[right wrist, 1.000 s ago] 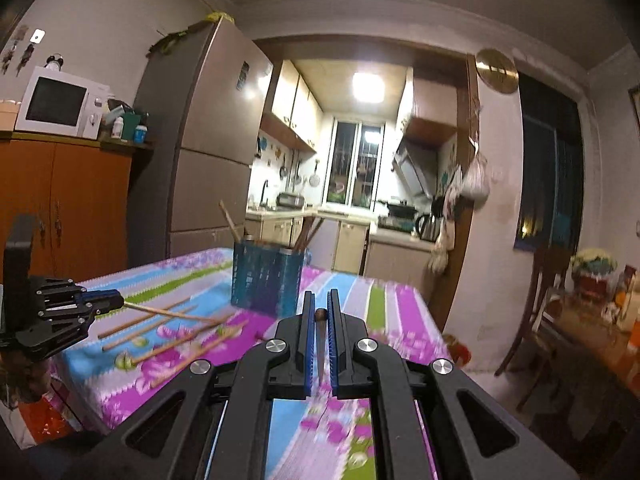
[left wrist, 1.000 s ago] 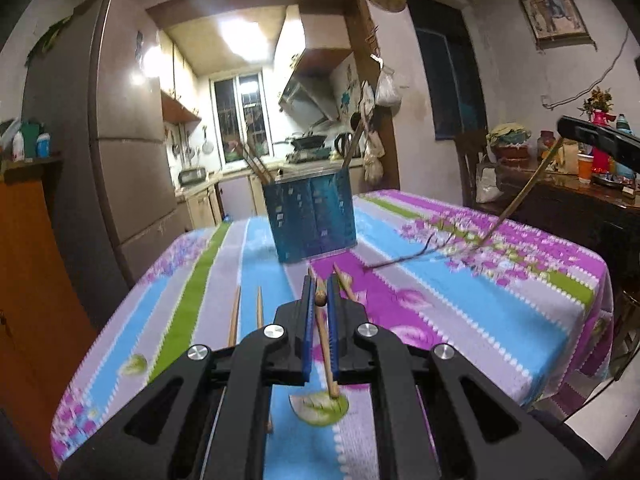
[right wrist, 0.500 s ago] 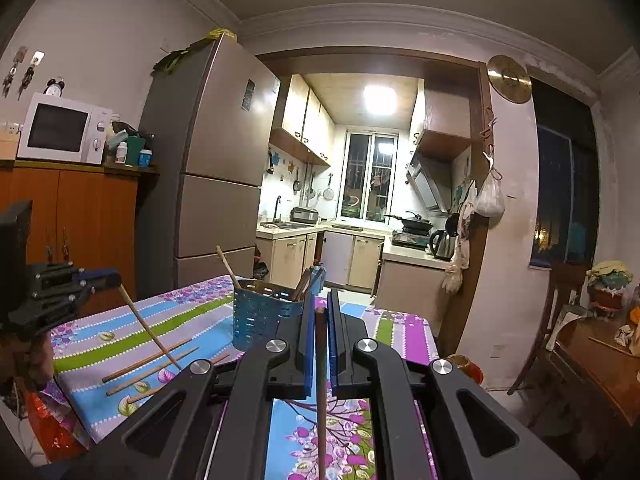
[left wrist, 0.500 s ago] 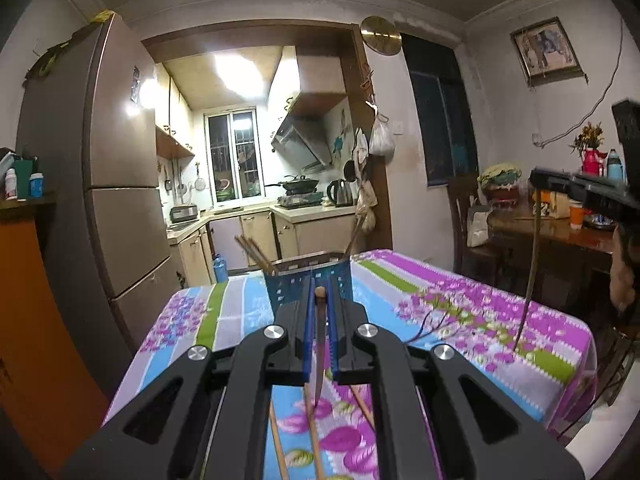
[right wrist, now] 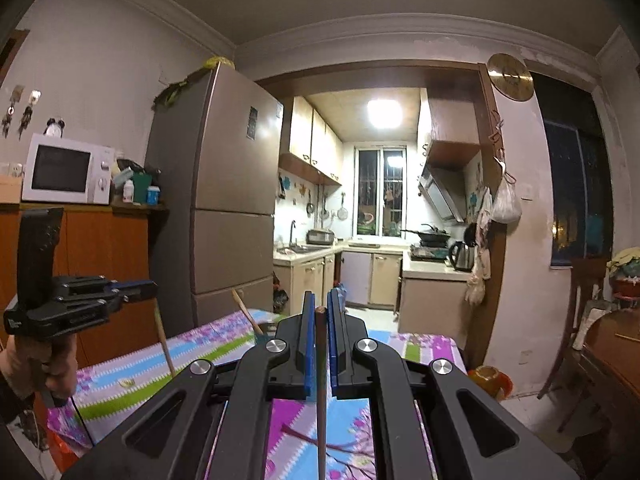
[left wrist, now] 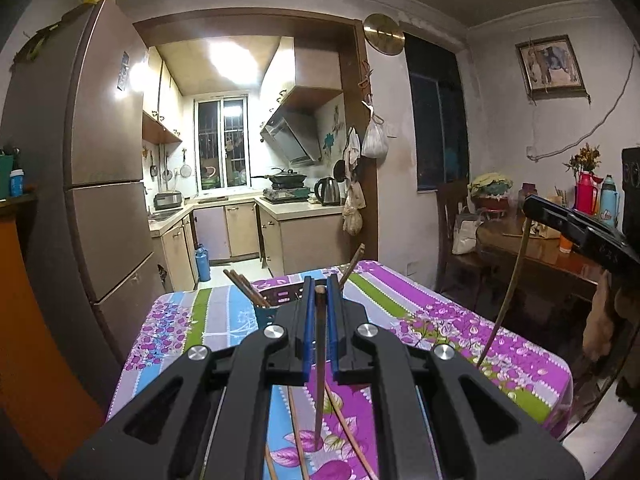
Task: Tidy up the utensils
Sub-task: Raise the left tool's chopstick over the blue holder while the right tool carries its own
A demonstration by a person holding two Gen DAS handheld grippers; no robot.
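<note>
**Chopsticks lifted over the table**

While the table (left wrist: 460, 320) fills the foreground, open floor lies past its far edge. Blue utensil holder (left wrist: 268, 314) stands mid-table; loose chopsticks (left wrist: 298, 428) lie nearer. Left tool (left wrist: 319, 292) and right tool (right wrist: 320, 312) each pinch one chopstick (left wrist: 319, 368), hanging above the cloth.

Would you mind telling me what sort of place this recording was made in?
Most likely a lived-in home: a dining area opening onto a small kitchen. A table under a striped floral tablecloth stands beside a tall brown refrigerator, and through the doorway there is a steel range hood over a stove.
</note>
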